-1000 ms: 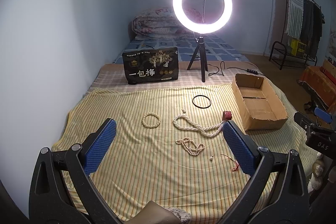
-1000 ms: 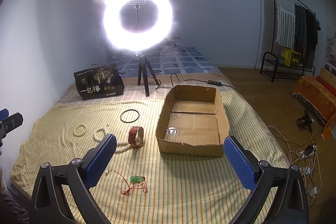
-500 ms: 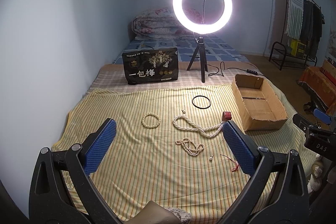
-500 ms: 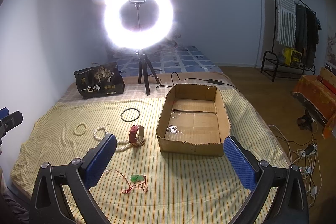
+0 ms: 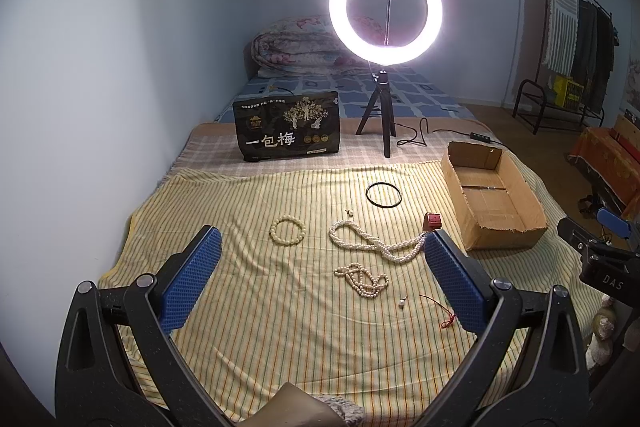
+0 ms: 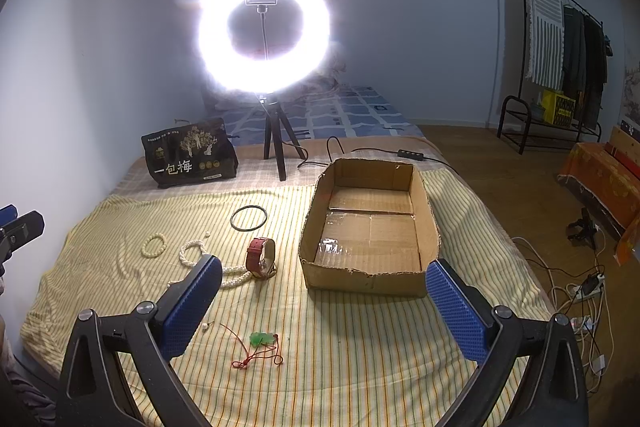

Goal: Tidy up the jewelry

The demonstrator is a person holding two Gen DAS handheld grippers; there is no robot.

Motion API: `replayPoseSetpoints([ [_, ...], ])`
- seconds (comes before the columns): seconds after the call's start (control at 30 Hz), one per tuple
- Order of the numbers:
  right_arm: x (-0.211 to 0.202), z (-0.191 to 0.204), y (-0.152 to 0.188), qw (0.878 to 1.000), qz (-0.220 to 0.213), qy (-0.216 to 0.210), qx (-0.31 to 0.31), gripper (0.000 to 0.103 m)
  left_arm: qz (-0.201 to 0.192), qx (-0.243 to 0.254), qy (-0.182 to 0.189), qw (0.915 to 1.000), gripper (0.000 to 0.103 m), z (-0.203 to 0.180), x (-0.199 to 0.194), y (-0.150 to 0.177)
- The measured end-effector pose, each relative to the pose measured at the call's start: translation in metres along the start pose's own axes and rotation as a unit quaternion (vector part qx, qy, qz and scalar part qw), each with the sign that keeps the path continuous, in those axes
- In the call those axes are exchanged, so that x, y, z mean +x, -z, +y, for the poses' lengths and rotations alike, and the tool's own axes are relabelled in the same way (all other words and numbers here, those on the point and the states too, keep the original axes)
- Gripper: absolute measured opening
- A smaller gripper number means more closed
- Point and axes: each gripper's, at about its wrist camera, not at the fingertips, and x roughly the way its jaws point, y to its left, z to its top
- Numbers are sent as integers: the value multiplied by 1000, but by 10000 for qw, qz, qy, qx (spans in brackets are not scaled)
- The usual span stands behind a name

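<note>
Almost nothing is changing from a second ago: both grippers are still hovering wide open and empty over the near edge of the bed (image 5: 224, 195), the right view drifting only slightly. Left to right, the bracelet (image 5: 287, 230), pearl necklace (image 5: 376, 243), small pearl strand (image 5: 362, 277), black ring (image 5: 383, 194), watch (image 6: 262, 258) and green pendant (image 6: 262, 338) are lying untouched, and the box (image 6: 370, 227) is sitting empty, so sorting is not yet starting
</note>
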Motion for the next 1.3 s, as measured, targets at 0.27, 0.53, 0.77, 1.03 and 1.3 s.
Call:
replayPoseSetpoints([
  [0.27,0,0,0,10000,5,1,-1,103,-2,-3,-1,10000,103,0,0,0],
  [0.53,0,0,1,10000,7,0,-4,103,-8,-2,-6,10000,103,0,0,0],
  [0.77,0,0,1,10000,18,-2,-4,103,-4,0,0,10000,103,0,0,1],
  [1.03,2,2,5,10000,73,7,-35,103,20,4,-27,10000,103,2,3,2],
  [1.3,8,1,6,9997,218,-33,-114,103,107,-46,-198,9997,103,13,11,5],
])
